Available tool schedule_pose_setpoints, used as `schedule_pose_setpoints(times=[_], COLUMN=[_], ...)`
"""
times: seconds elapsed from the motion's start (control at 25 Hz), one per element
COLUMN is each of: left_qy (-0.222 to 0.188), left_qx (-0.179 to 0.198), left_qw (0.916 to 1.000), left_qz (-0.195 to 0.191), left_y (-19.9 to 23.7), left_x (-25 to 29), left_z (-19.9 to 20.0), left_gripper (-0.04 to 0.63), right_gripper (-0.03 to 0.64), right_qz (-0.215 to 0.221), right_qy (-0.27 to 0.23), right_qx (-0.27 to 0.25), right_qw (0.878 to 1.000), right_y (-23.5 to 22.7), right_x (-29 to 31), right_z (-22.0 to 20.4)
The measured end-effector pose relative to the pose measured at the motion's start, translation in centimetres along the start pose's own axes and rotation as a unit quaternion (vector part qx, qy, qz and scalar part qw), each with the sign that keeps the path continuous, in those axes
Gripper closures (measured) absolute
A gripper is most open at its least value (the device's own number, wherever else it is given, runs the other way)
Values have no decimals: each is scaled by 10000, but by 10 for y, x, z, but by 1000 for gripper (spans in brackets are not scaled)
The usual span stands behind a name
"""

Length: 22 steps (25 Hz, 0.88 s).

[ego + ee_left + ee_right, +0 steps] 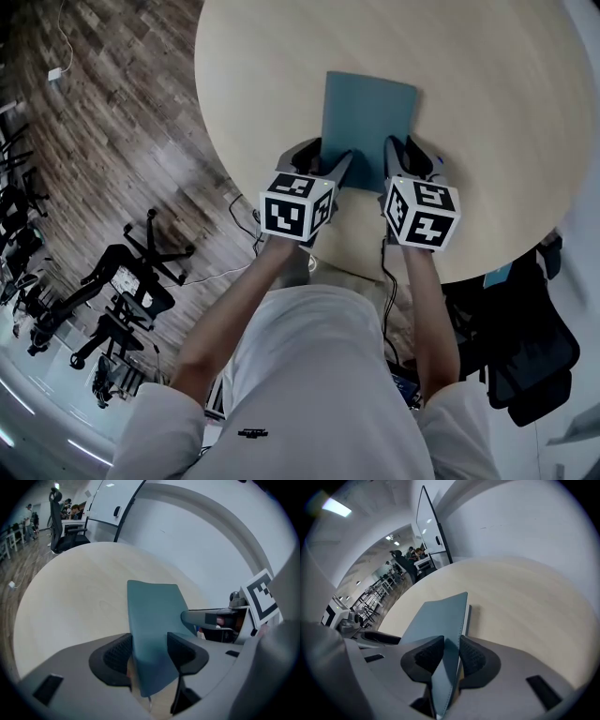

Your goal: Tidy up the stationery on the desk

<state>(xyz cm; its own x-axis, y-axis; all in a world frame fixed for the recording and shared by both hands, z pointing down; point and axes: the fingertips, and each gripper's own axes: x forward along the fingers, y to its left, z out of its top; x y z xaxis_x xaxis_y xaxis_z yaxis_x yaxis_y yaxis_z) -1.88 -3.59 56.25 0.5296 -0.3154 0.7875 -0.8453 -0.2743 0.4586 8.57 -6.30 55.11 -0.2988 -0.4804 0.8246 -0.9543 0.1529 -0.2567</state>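
1. A round tabletop of pale, light-coloured wood [497,103] is seen from above in the head view, filling the upper part of the picture.
2. A dark wood-plank floor [112,122] is shown to the left of the table. Black office chairs [131,272] are grouped on it at the lower left.
3. A thin, teal-blue rectangular notebook [367,112] is seen over the table, on the side nearest the person, with its long sides running away from them.
4. The notebook's near edge is held at both corners. The left gripper [325,159] is clamped on the left corner and the right gripper [405,157] on the right corner.
5. In the left gripper view, the black ribbed pads of the left gripper [150,651] are pressed against both faces of the notebook [152,616], which stands on edge between them.
6. In the right gripper view, the right gripper [451,656] is likewise closed on the cover [440,616], and a stitched border is visible along the cover's edge.
7. Only the gripper views show the room at table height. A plain white wall [525,522] is shown behind the table, a glass-fronted white partition [429,524] is shown beyond it, and seated people are seen far off.
8. Whether the notebook's far end rests on the table cannot be told.
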Motion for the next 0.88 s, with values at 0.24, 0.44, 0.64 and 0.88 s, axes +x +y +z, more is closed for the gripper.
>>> schedule_pose_setpoints(times=[0.24,0.44,0.64,0.88], left_qy=[43,-57,-227,-296], left_qx=[139,291,348,533], left_qw=[9997,9991,9986,9977], left_qz=[186,298,321,299], left_y=[-1,-4,-12,-21], left_x=[0,-11,-28,-39], left_z=[-5,-1,-4,-8], left_gripper=[349,356,393,498], right_gripper=[492,492,492,492], right_qz=[284,100,-194,-603], right_qy=[135,-197,-510,-733], right_qx=[58,15,67,733], right_qw=[9995,9998,9985,9928], right_y=[-4,-2,-3,-23], right_x=[9,-5,-25,-49], right_z=[-4,4,10,3])
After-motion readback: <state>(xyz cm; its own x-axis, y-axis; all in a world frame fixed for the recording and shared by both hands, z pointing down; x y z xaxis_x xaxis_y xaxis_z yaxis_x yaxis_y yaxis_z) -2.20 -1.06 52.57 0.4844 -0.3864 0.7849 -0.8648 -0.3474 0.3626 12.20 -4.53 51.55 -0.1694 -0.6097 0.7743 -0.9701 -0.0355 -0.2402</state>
